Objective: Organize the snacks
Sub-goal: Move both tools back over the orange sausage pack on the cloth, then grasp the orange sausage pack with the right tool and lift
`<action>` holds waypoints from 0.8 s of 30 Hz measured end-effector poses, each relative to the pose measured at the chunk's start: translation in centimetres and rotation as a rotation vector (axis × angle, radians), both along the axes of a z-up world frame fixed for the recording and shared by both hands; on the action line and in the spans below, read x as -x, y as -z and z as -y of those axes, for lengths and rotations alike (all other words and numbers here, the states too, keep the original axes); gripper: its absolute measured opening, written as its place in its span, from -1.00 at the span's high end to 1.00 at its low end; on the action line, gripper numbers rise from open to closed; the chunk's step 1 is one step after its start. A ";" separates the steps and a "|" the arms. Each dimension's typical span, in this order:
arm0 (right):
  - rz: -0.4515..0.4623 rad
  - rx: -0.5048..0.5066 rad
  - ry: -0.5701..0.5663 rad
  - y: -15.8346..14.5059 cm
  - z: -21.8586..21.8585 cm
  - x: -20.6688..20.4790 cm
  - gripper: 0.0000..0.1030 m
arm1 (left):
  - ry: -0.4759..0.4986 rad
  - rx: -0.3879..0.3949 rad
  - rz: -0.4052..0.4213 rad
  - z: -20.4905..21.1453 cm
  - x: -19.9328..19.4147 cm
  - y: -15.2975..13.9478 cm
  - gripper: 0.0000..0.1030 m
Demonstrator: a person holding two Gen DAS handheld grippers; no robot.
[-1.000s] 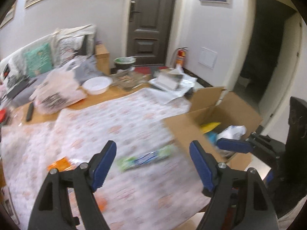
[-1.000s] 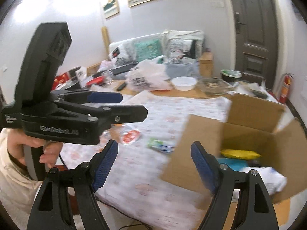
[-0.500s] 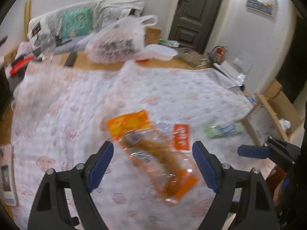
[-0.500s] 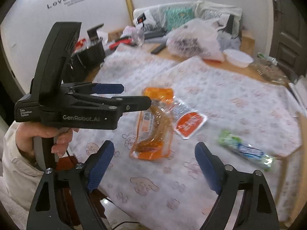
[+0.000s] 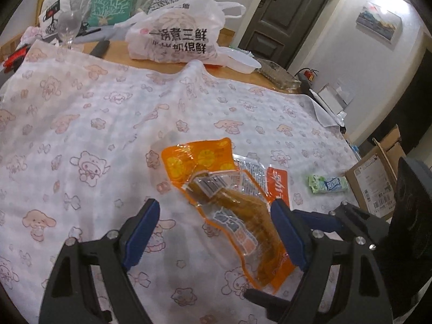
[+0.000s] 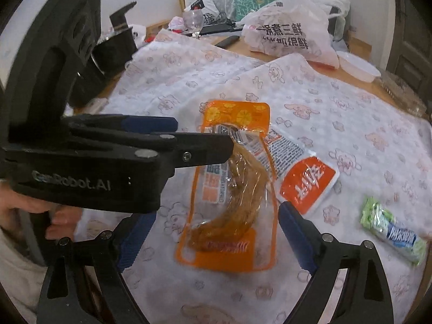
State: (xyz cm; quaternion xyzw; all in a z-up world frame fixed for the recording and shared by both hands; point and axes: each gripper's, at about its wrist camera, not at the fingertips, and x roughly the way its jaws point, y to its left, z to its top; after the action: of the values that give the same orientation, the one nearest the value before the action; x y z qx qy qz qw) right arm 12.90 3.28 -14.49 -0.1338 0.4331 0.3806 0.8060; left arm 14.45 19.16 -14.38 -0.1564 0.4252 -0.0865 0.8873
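Note:
An orange packet [image 5: 229,197] [image 6: 229,197] with a yellowish-brown snack inside lies flat on the patterned tablecloth [image 5: 94,124]. A small red-orange sachet [image 6: 307,183] [image 5: 278,183] lies partly under it on the right. Farther right is a green and blue candy pack [image 6: 391,229] [image 5: 328,183]. My left gripper [image 5: 213,232] [image 6: 205,135] is open, and the packet's lower half shows between its fingers. My right gripper [image 6: 216,237] hangs just over the packet's near end. Its jaws are opening and its pads do not press on the packet.
A cardboard box [image 5: 378,186] stands past the table's right edge. At the back are a white printed plastic bag [image 5: 175,40], a wine glass [image 5: 68,27], a dark remote [image 5: 100,48] and a white plastic tub [image 6: 359,67]. A black pot [image 6: 113,48] stands far left.
Both grippers swung away from the cardboard box, leftward over the table, and sank towards the orange packet. Both pairs of jaws stand wider than before.

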 end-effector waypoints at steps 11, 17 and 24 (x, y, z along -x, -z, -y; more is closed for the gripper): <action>0.066 0.085 -0.014 1.4 -0.8 0.1 -0.40 | 0.013 0.031 -0.011 0.1 -0.1 0.3 -0.59; 0.107 0.116 -0.045 1.1 -1.0 0.7 -0.20 | 0.021 0.031 -0.015 0.4 -0.2 0.4 -0.59; 0.126 0.052 -0.038 -0.5 -0.2 1.3 0.12 | 0.031 0.052 -0.007 0.5 0.0 0.2 -0.59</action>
State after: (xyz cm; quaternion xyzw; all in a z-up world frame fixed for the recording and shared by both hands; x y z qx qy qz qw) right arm 11.57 3.52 -13.95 -0.1863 0.3887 0.3753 0.8206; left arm 14.42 18.63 -14.60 -0.1729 0.4283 -0.1108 0.8800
